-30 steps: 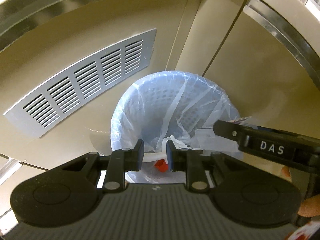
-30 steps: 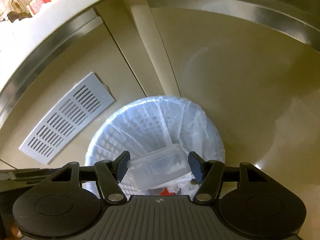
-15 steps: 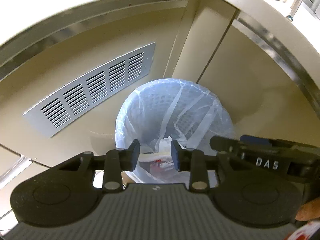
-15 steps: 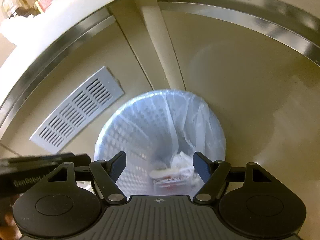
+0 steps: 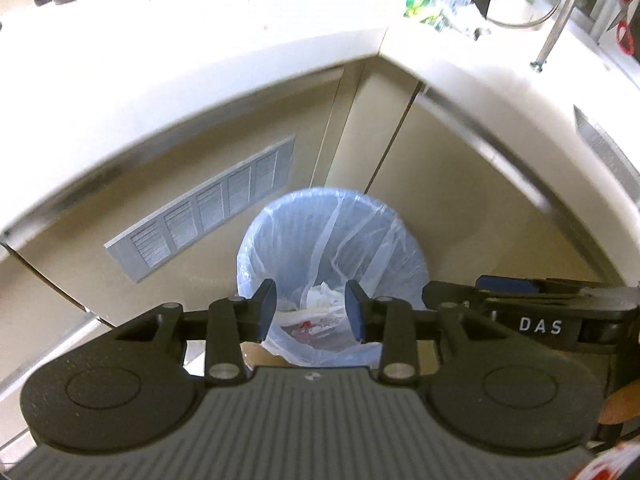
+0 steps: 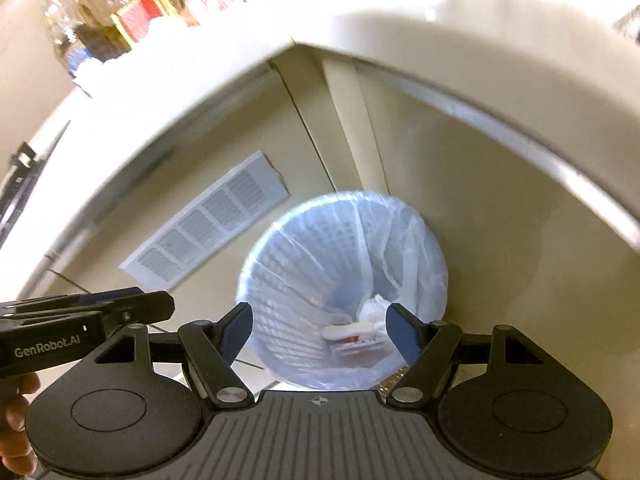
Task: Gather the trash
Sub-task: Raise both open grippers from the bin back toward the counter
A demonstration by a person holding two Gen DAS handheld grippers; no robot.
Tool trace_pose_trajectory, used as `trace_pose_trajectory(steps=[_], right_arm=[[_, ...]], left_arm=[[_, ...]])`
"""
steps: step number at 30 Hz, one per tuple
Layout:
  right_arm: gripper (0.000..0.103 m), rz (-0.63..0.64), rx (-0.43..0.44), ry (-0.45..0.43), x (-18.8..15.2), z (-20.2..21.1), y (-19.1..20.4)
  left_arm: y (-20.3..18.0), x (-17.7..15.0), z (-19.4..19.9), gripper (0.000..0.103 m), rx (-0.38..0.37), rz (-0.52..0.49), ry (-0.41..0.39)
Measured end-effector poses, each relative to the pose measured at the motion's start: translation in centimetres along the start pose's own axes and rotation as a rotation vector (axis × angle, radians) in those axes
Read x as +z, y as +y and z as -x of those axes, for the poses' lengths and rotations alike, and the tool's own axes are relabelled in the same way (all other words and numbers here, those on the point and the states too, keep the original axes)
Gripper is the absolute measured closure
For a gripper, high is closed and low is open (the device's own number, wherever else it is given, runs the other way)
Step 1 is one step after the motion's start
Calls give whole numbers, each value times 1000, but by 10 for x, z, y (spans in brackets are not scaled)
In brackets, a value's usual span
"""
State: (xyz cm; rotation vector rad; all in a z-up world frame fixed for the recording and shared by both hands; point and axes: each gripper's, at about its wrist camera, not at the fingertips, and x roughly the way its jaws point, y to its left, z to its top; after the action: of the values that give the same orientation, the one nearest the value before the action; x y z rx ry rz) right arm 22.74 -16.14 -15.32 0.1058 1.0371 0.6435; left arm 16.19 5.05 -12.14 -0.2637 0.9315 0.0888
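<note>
A round waste bin lined with a clear plastic bag (image 5: 332, 240) stands on the floor in the corner of beige cabinets; it also shows in the right wrist view (image 6: 344, 260). Trash lies at its bottom: a clear plastic container with red bits and white crumpled paper (image 6: 356, 332), also seen in the left wrist view (image 5: 316, 312). My left gripper (image 5: 311, 312) is open and empty, high above the bin. My right gripper (image 6: 320, 330) is open wide and empty, also above the bin.
A grey vent grille (image 5: 208, 208) sits on the cabinet left of the bin. A white counter (image 5: 200, 60) runs above with bottles and packets (image 6: 120, 20). The other gripper shows at the right edge of the left wrist view (image 5: 540, 316).
The right gripper let go of the clear container, which dropped into the bin. Both grippers rose away from the bin, so the counter top comes into view. The left jaws opened wider.
</note>
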Motion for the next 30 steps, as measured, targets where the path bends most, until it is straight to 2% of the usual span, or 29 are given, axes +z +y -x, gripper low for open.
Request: trace_pose_trajectory(steps=[12,17,22,30], right_arm=[[30,84,51,-101,34,65,15],[30,127,47,-190,56,82,9],[30,178,1,-288,81,98,-6],[30,271,-57,-391,129,98,-39]], left_arm=[[-16,30,61,70,-4,-6,-150],[-26,48,65,70,-6,-9,-199],[-37,71,64,70,-6,-7,-242],[-51,108,51,70,15,-9,-289]])
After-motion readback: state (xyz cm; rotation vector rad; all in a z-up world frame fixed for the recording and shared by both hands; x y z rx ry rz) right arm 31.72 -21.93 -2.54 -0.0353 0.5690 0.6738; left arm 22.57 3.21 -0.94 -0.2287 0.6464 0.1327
